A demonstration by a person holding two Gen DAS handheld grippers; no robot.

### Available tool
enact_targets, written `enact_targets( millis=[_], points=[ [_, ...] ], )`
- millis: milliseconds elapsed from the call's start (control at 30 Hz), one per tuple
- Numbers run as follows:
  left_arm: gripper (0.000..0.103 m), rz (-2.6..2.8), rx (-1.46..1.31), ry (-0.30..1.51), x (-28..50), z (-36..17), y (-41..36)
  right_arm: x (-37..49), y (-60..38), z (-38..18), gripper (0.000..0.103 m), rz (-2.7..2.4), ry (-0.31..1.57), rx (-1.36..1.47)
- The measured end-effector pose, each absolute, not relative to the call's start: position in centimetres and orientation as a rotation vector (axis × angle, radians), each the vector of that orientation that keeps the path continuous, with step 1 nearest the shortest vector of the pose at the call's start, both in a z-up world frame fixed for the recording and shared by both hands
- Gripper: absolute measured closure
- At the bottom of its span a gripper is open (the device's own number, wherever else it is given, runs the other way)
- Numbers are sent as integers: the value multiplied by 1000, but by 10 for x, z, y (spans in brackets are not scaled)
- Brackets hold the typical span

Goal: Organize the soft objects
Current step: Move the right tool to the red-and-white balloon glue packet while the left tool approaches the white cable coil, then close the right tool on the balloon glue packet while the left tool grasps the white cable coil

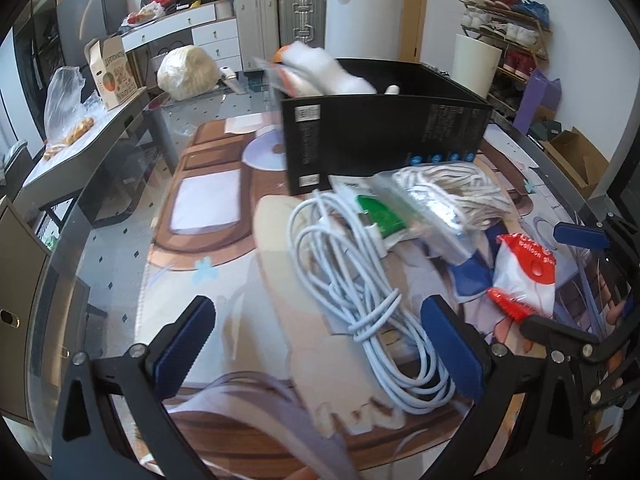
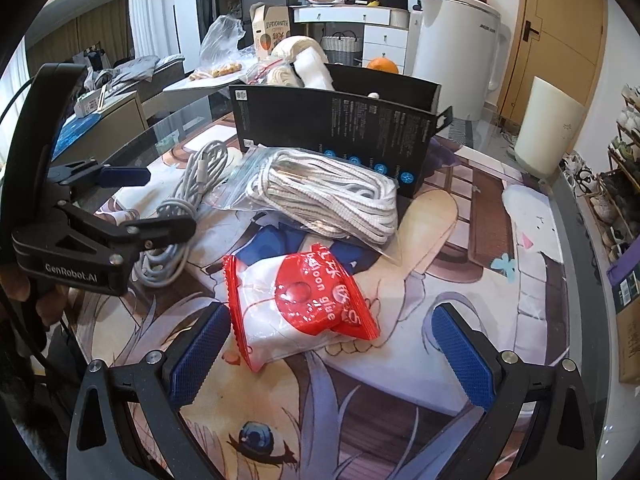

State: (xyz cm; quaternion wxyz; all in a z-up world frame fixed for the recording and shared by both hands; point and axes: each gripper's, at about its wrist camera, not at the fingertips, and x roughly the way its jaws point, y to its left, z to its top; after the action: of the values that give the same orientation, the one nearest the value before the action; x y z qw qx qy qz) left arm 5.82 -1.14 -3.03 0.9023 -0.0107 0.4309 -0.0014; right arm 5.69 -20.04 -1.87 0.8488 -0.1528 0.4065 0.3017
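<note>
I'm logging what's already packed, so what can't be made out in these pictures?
- Black box contents: both views, its front wall hides all but some white items poking over the rim.
- Items above the box: left wrist view, motion-blurred.
- Box label text: too small to read.
- Green packet: left wrist view, blurred, partly under the bagged rope.

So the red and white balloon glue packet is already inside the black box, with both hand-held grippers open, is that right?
Not quite. The balloon glue packet lies on the table mat in front of the black box, not inside it, as the right wrist view shows. The right hand-held gripper and left hand-held gripper are open.
</note>
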Motion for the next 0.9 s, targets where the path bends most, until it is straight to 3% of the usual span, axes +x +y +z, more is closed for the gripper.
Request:
enact_targets(
  millis=[500,667,767,867,900],
  points=[
    [0,40,-17,903,63,-33,0,60,-185,-27,1,662,901,-331],
    [3,40,-11,921,66,-35,-2,61,-185,-26,8,674,894,-324],
    [13,22,-33,933,67,-38,0,59,-184,-24,19,683,882,-326],
    [34,6,-26,910,66,-35,-2,57,-183,-22,29,696,876,-331],
    [45,-3,-21,904,65,-35,-4,55,-183,-21,32,701,873,-333]
  ],
)
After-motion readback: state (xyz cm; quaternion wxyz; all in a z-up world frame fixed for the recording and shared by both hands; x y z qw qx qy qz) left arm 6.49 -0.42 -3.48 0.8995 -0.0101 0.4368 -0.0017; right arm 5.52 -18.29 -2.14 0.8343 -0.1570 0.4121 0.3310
